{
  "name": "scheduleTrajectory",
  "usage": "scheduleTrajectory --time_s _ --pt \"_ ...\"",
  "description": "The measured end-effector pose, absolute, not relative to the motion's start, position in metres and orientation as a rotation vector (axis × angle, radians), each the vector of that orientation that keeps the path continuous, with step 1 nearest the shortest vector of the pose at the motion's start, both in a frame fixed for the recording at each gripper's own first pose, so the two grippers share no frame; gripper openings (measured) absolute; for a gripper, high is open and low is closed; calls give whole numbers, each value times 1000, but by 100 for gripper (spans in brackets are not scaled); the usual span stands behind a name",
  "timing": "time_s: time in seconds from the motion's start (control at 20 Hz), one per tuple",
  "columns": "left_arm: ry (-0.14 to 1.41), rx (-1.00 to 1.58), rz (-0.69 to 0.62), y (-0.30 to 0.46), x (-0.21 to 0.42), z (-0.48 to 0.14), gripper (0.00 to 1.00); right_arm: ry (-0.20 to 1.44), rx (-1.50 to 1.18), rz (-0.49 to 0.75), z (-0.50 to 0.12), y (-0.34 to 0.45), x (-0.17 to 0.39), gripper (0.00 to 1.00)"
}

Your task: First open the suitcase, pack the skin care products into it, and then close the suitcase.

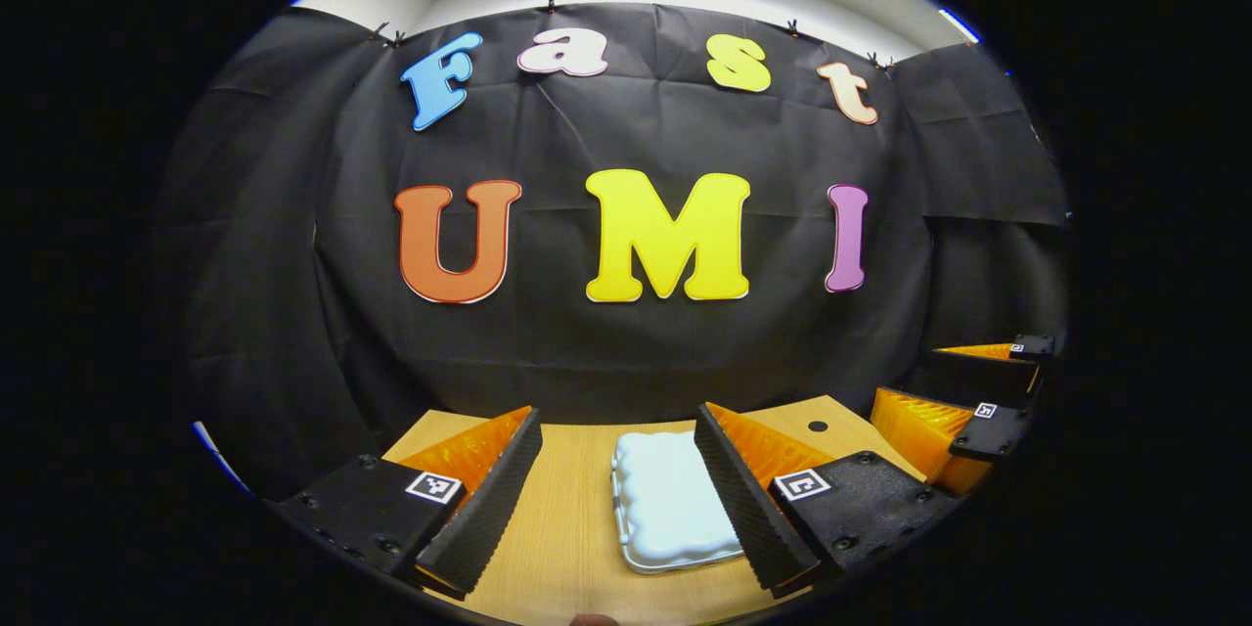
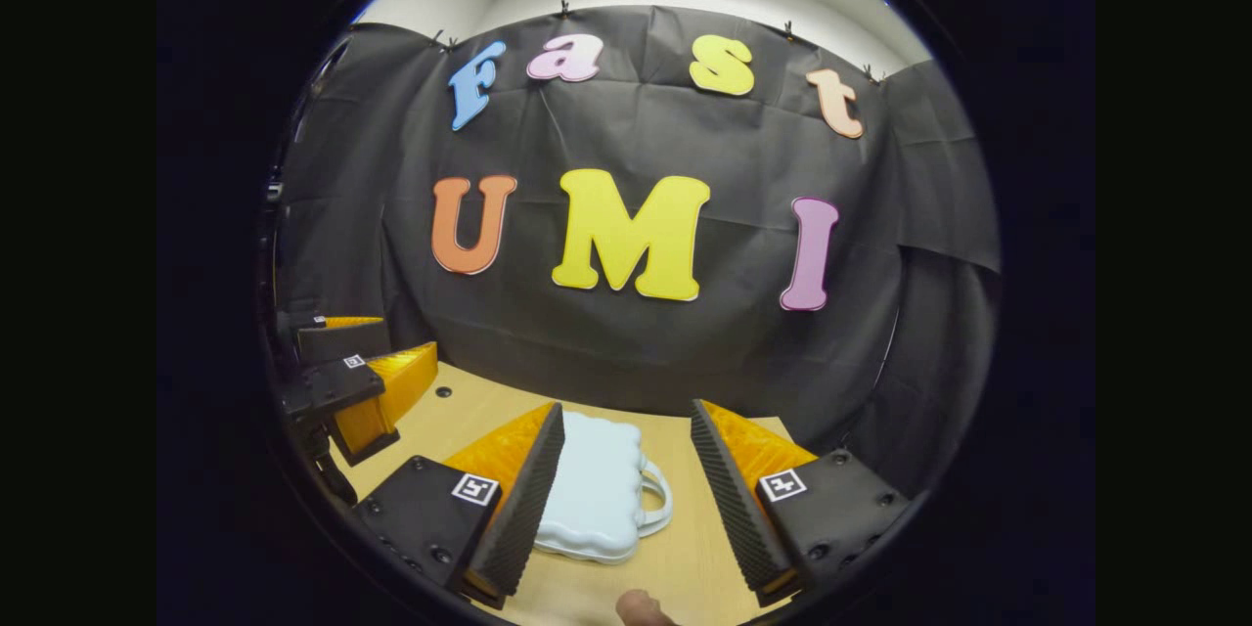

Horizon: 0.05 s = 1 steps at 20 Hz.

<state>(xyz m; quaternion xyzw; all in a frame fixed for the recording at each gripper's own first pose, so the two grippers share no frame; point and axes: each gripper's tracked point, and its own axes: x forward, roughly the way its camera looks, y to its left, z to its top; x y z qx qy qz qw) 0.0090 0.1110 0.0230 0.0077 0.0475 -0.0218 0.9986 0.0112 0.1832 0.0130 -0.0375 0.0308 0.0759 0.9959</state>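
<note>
The small white suitcase (image 1: 673, 501) lies flat and closed on the bench (image 1: 567, 528), near its back edge – not yet opened. The left gripper (image 1: 618, 499) and the right gripper (image 2: 626, 499) hover with jaws released, probably ready to lift the lid

The closed suitcase (image 1: 670, 501) lies flat on the tabletop (image 1: 567, 528), in front of the cloth wall (image 1: 626, 352). Both grippers hang above the near edge, the left gripper (image 1: 616, 499) left of the right gripper (image 2: 626, 489), the suitcase ahead between them.
</note>
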Motion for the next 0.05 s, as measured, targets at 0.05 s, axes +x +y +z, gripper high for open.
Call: scheduleTrajectory --time_s 0.05 --pt "98 12 -45 110 10 22 100 64 -76 147 12 180 12 78"
